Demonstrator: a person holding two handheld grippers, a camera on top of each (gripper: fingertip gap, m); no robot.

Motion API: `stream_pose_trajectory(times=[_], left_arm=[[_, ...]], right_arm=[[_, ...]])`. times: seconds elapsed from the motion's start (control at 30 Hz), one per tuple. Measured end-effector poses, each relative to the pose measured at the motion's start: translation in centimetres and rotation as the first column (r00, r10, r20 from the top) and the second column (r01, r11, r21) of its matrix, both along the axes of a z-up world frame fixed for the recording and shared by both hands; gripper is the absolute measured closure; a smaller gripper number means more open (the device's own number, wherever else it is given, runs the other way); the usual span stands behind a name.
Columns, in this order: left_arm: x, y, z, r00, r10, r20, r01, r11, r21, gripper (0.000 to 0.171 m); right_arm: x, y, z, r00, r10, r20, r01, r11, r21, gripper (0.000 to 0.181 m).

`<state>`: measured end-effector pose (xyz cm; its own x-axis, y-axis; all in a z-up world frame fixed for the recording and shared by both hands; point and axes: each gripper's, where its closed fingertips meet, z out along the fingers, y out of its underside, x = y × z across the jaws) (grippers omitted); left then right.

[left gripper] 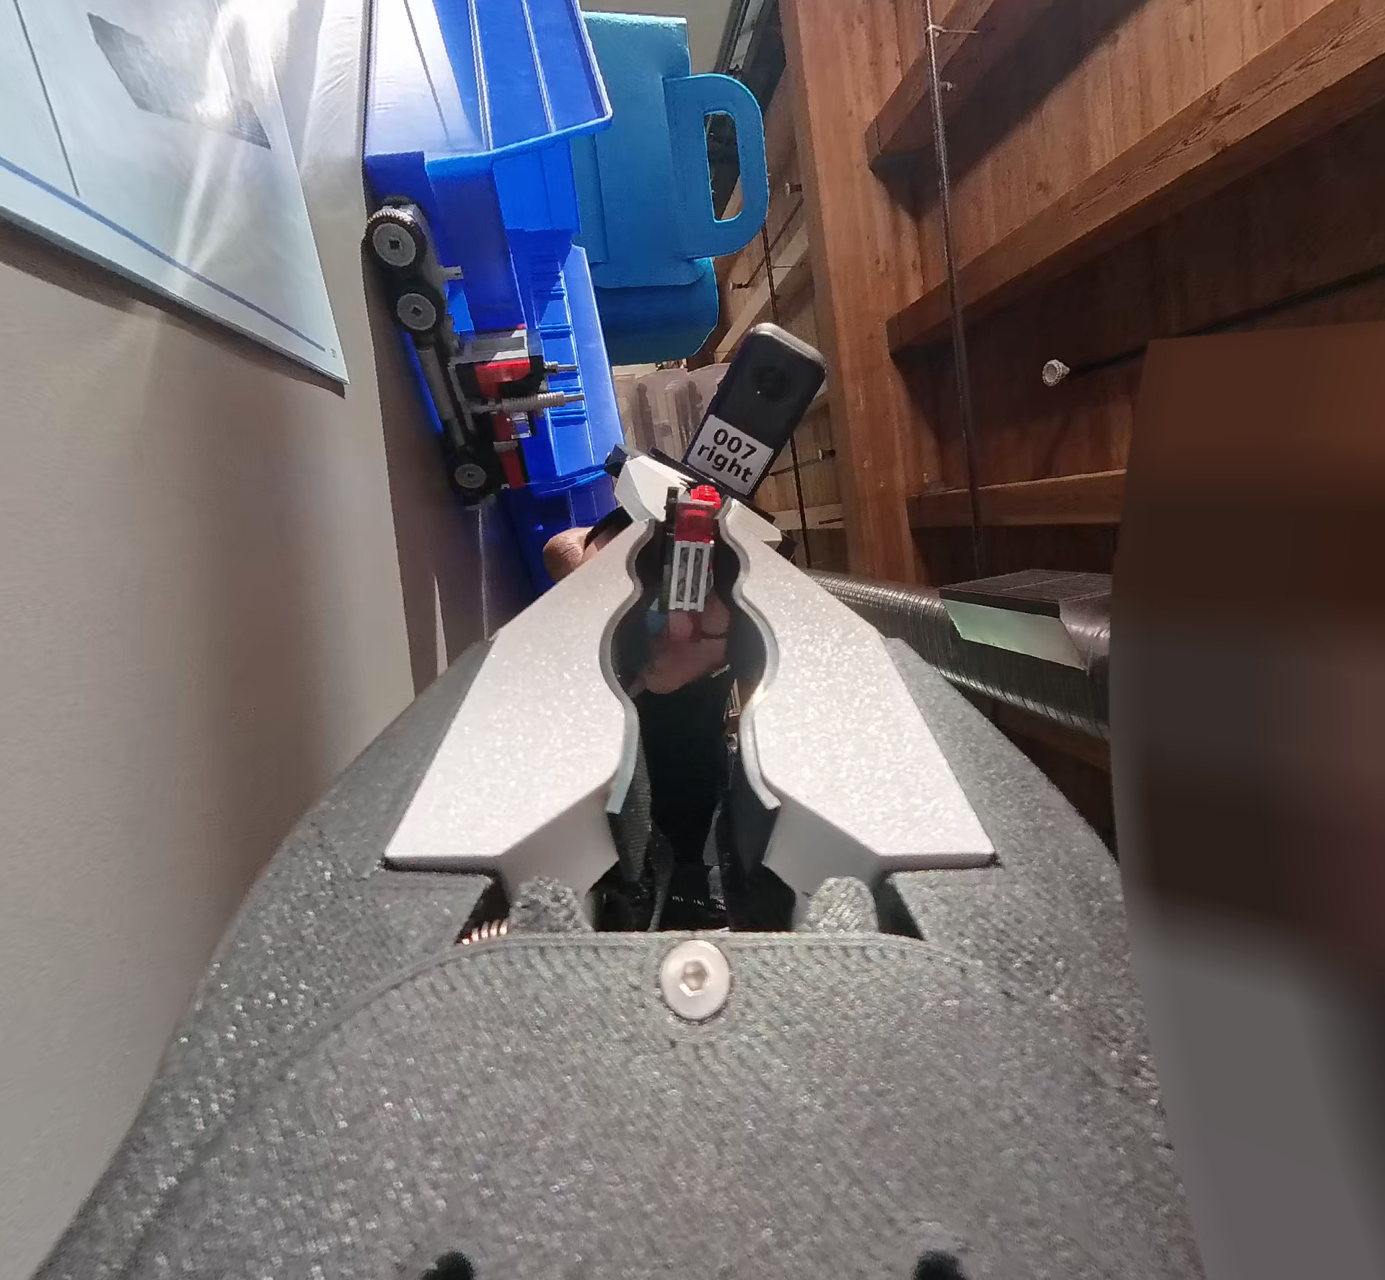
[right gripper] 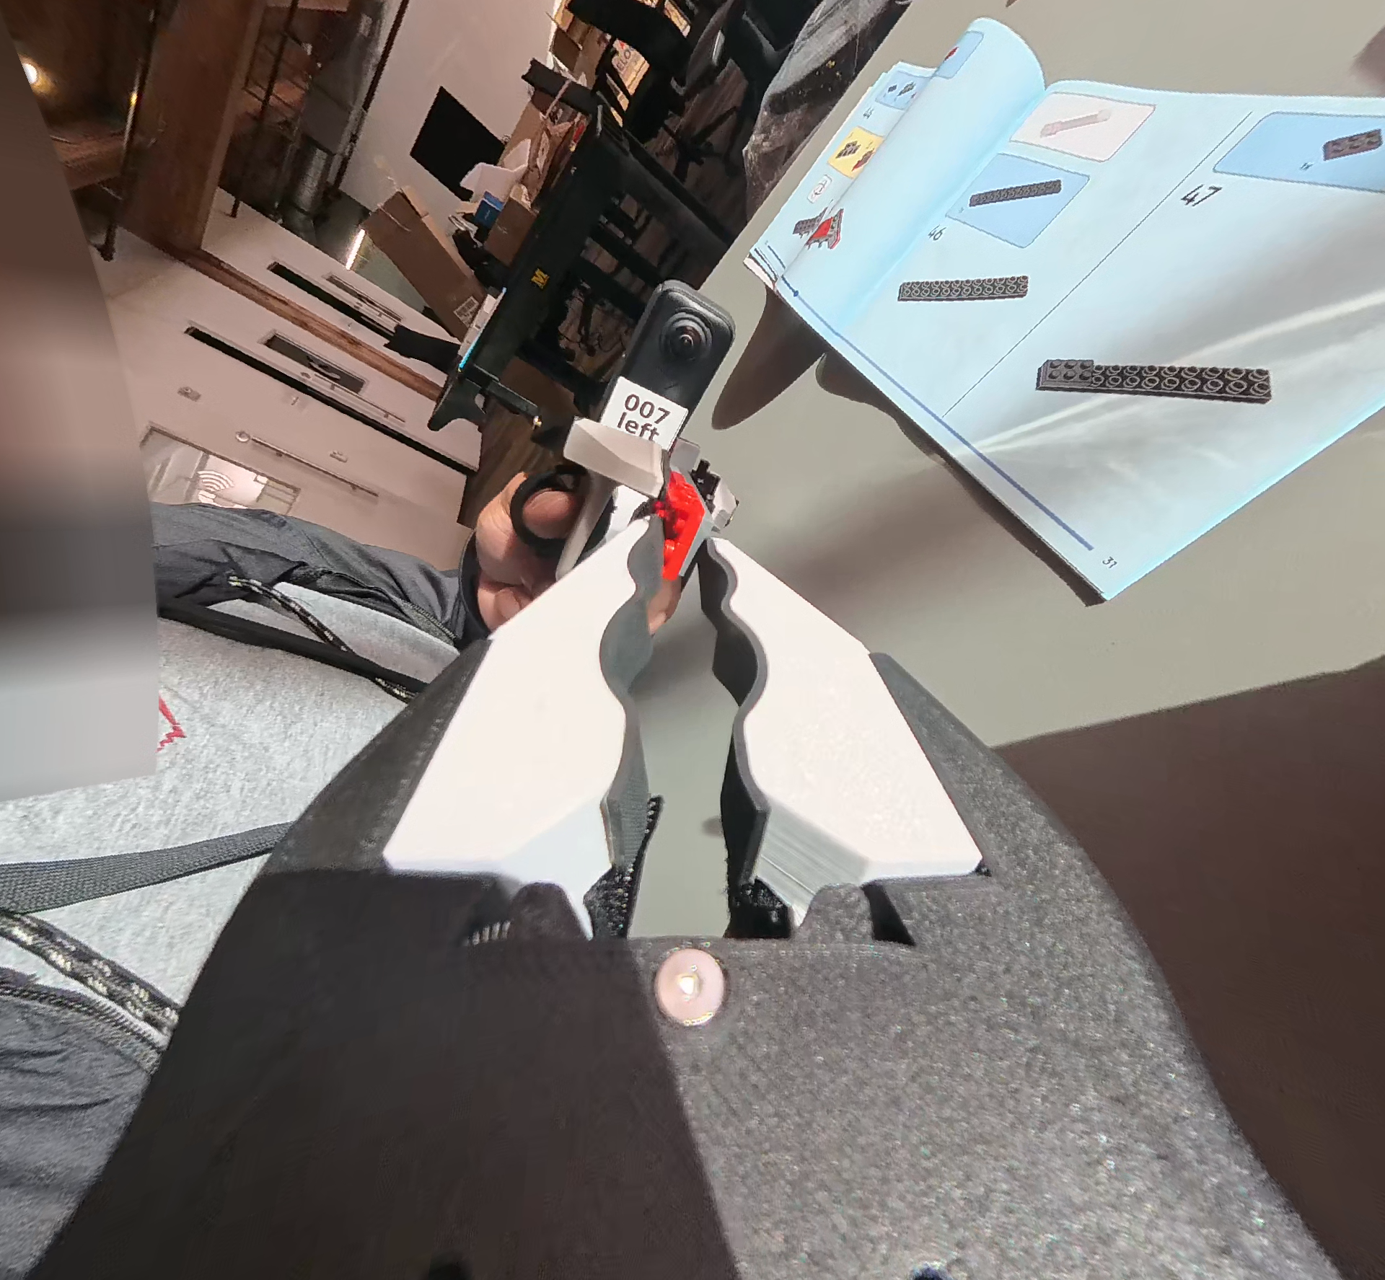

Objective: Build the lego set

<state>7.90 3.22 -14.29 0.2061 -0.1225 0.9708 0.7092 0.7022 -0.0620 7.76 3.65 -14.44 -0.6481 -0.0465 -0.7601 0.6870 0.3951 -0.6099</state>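
Observation:
My left gripper [left gripper: 686,532] is shut on a small lego sub-assembly [left gripper: 688,566] of red, light-grey grille and black parts, held in the air. My right gripper [right gripper: 678,551] meets it tip to tip and is shut on the red plate [right gripper: 678,525] of the same sub-assembly. The right gripper's white fingers [left gripper: 641,487] show just beyond mine in the left wrist view. The left gripper's fingers [right gripper: 611,457] show beyond the red plate in the right wrist view. A partly built truck chassis [left gripper: 457,375] with black wheels lies beside the blue bin.
Stacked blue bins [left gripper: 480,83] and a light-blue foam mug shape [left gripper: 674,195] stand on the table. An open instruction booklet [right gripper: 1124,315] lies on the table [right gripper: 937,645]. Wooden shelving [left gripper: 1049,195] is behind. A person's hand [right gripper: 517,562] holds the left gripper. Less than 4 cm separates the two grippers' tips.

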Motion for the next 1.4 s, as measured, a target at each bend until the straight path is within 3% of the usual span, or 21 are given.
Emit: stream_pose_trajectory(times=[0.4,0.53,0.7,0.83,0.97,1.1,1.27,1.4], left_arm=[[-0.2,-0.2,-0.3,1.0,0.006,0.002,-0.006,1.0,-0.004,0.158],[-0.3,-0.4,-0.3,1.0,0.014,0.0,-0.014,1.0,0.012,0.158],[-0.7,-1.2,-0.6,0.999,0.038,0.009,-0.038,0.999,-0.01,0.158],[-0.8,-1.4,-1.1,0.999,0.042,0.026,-0.041,0.999,-0.016,0.159],[-0.8,-1.0,-1.4,0.999,0.028,0.034,-0.028,0.999,-0.02,0.159],[-0.6,-0.5,-1.4,1.0,0.005,0.03,-0.004,0.999,-0.032,0.159],[-0.4,0.2,-1.7,0.999,-0.036,0.028,0.037,0.997,-0.063,0.158],[0.0,1.0,-1.6,0.997,-0.081,0.017,0.082,0.993,-0.081,0.158]], right_arm=[[-0.4,-0.4,-0.2,0.999,-0.03,0.041,0.032,0.999,-0.044,0.169],[-1.2,-0.5,-0.5,0.997,-0.072,0.014,0.072,0.996,-0.045,0.141],[-2.1,0.0,0.5,0.977,-0.141,-0.158,0.121,0.984,-0.128,0.135],[-2.2,0.2,-0.1,0.89,-0.137,-0.434,0.1,0.989,-0.107,0.135],[-1.1,-0.3,-0.8,0.802,-0.067,-0.593,0.037,0.997,-0.062,0.133],[-0.7,-0.7,-1.5,0.659,-0.005,-0.752,-0.014,1.0,-0.019,0.129],[0.0,-0.4,-2.0,0.512,0.087,-0.854,-0.116,0.993,0.031,0.128],[0.4,0.0,-1.9,0.469,0.136,-0.873,-0.183,0.982,0.055,0.132]])
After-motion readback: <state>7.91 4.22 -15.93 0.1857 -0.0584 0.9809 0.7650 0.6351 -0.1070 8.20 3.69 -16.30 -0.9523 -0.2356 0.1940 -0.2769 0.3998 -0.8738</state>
